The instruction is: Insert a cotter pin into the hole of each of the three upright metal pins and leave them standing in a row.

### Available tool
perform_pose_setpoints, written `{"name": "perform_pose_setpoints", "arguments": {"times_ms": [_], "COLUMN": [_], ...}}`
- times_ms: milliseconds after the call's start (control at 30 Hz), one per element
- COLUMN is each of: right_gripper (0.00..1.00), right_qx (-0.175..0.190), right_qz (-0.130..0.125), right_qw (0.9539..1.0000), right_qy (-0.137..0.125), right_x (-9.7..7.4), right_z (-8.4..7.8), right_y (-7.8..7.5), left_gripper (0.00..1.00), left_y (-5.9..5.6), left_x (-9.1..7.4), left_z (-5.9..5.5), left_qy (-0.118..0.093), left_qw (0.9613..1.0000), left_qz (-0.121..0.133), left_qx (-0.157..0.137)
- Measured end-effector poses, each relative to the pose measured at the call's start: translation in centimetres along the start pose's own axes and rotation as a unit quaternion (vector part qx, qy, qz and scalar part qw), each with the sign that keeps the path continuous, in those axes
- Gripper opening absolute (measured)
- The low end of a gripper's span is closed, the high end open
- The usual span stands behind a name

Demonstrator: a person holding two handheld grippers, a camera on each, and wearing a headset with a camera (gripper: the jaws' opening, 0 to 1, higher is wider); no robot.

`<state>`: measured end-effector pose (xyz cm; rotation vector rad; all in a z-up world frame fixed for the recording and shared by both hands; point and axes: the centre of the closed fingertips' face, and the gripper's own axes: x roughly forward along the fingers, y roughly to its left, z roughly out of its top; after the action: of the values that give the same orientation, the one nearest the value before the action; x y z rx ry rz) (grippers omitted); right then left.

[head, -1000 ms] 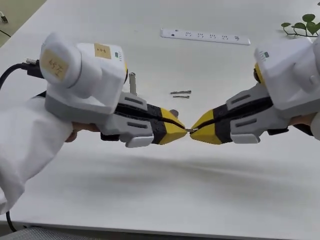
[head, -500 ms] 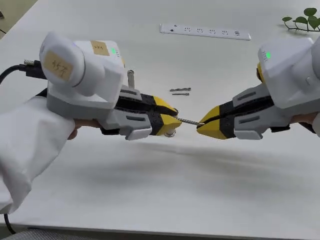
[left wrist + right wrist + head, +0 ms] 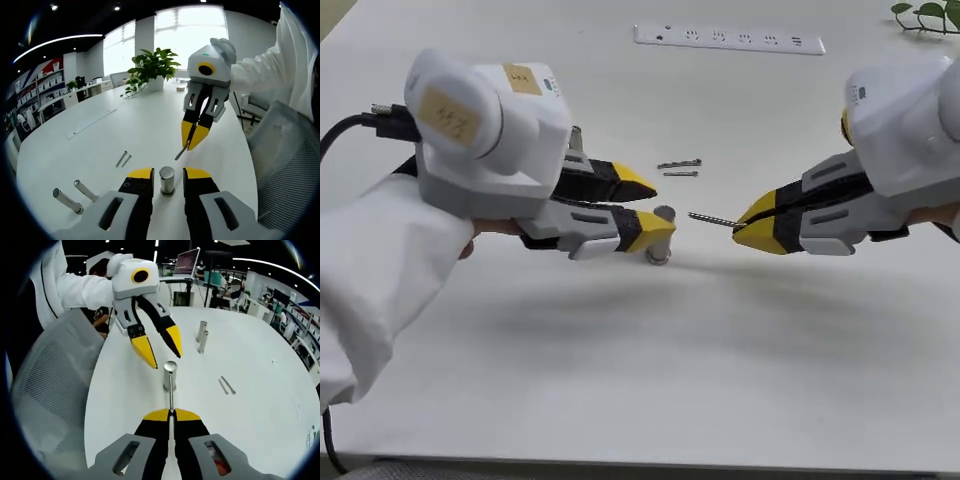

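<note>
A short upright metal pin (image 3: 662,236) stands on the white table between the spread jaws of my left gripper (image 3: 661,204), which is open and not touching it. In the left gripper view the pin (image 3: 167,181) sits in the gap of that gripper (image 3: 167,173). My right gripper (image 3: 750,222) is shut on a thin cotter pin (image 3: 710,218) that points at the metal pin from a short distance. The right gripper view shows the cotter pin (image 3: 170,392) running from the gripper (image 3: 171,413) up to the pin (image 3: 170,374). Two more metal pins (image 3: 202,336) stand beyond.
Two spare cotter pins (image 3: 680,168) lie on the table behind the grippers. A white power strip (image 3: 728,40) lies at the far edge, with a potted plant (image 3: 925,15) at the far right. A mesh chair (image 3: 285,175) stands beside the table.
The two grippers were tip to tip. My left gripper has opened, leaving the metal pin standing on the table. My right gripper has drawn back to the right with the cotter pin.
</note>
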<state>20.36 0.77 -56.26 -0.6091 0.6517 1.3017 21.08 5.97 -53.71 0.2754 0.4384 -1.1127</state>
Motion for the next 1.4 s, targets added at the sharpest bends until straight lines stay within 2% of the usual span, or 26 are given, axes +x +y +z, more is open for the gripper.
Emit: {"name": "perform_pose_setpoints", "arguments": {"times_ms": [300,433,700,867,933,1267,1300,1400], "right_gripper": [0.0,0.0,0.0,0.0,0.0,0.0,0.0,0.0], "right_qx": [-0.006,-0.01,-0.02,-0.026,-0.036,-0.029,-0.017,-0.025], "right_qz": [0.009,0.012,0.017,0.011,0.007,0.004,0.003,0.006], "right_qw": [0.9999,0.9999,0.9997,0.9996,0.9993,0.9995,0.9998,0.9997], "right_qy": [0.002,0.004,0.004,0.002,0.009,0.011,0.006,-0.004], "right_x": [0.7,1.1,1.4,1.5,1.7,2.2,2.3,2.7], "right_z": [0.0,-0.1,0.4,1.1,1.0,0.8,0.9,1.9], "right_y": [-0.3,-0.4,-0.3,-0.3,-0.4,-0.5,-0.5,-0.1], "left_gripper": [0.18,0.13,0.1,0.1,0.1,0.1,0.1,0.1], "left_y": [0.3,0.4,0.6,0.6,0.7,0.6,0.6,0.6], "left_x": [0.7,0.8,0.8,0.7,0.7,0.8,0.8,1.0], "left_z": [-0.4,-0.7,-0.6,-0.6,-0.6,-0.8,-0.9,-0.9], "left_qy": [0.015,0.023,0.025,0.026,0.028,0.03,0.03,0.032], "left_qw": [0.9998,0.9996,0.9994,0.9994,0.9993,0.9993,0.9992,0.9992], "left_qz": [-0.01,-0.013,-0.019,-0.02,-0.02,-0.018,-0.018,-0.018], "left_qx": [0.008,0.003,-0.01,-0.013,-0.012,-0.016,-0.017,-0.016]}}
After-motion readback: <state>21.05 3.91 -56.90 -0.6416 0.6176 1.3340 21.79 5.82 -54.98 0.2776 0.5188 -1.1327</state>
